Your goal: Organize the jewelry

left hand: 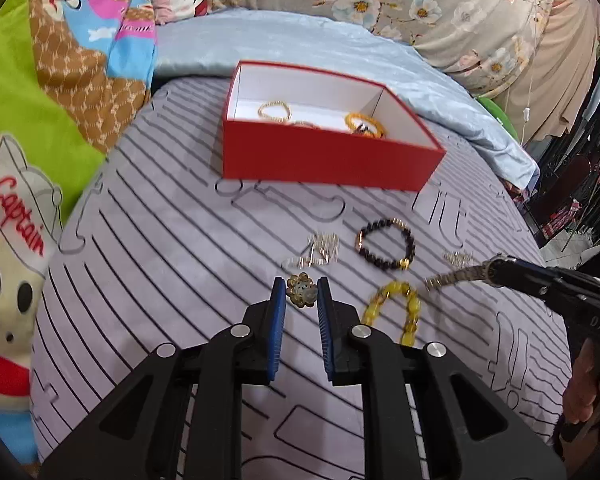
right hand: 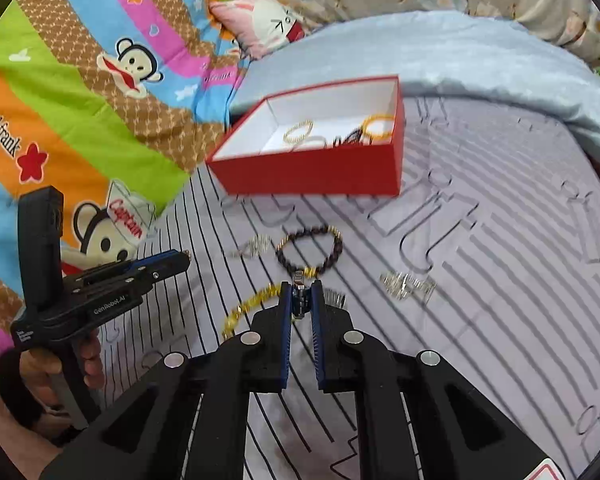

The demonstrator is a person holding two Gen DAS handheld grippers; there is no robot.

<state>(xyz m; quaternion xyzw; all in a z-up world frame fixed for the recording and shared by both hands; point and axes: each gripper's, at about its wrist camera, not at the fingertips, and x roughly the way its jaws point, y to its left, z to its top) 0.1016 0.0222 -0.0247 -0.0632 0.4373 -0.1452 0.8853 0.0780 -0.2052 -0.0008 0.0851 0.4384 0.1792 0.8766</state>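
Observation:
A red box (left hand: 328, 160) with a white inside holds a gold bead bracelet (left hand: 275, 111) and an orange bangle (left hand: 364, 124); it also shows in the right wrist view (right hand: 312, 172). My left gripper (left hand: 301, 286) is open around a gold flower brooch (left hand: 300, 290) on the striped sheet. My right gripper (right hand: 301, 288) is shut on a silver watch (right hand: 299, 300); its band (left hand: 452, 278) hangs out in the left wrist view. A dark bead bracelet (left hand: 386, 244), a yellow bead bracelet (left hand: 396, 308) and silver pieces (left hand: 320, 250) lie between.
A grey striped sheet (left hand: 180, 280) covers the bed. A cartoon quilt (right hand: 80, 100) lies at the left, a pale blue blanket (left hand: 300, 40) and floral pillows (left hand: 420, 0) behind the box. Another silver piece (right hand: 406, 284) lies at the right.

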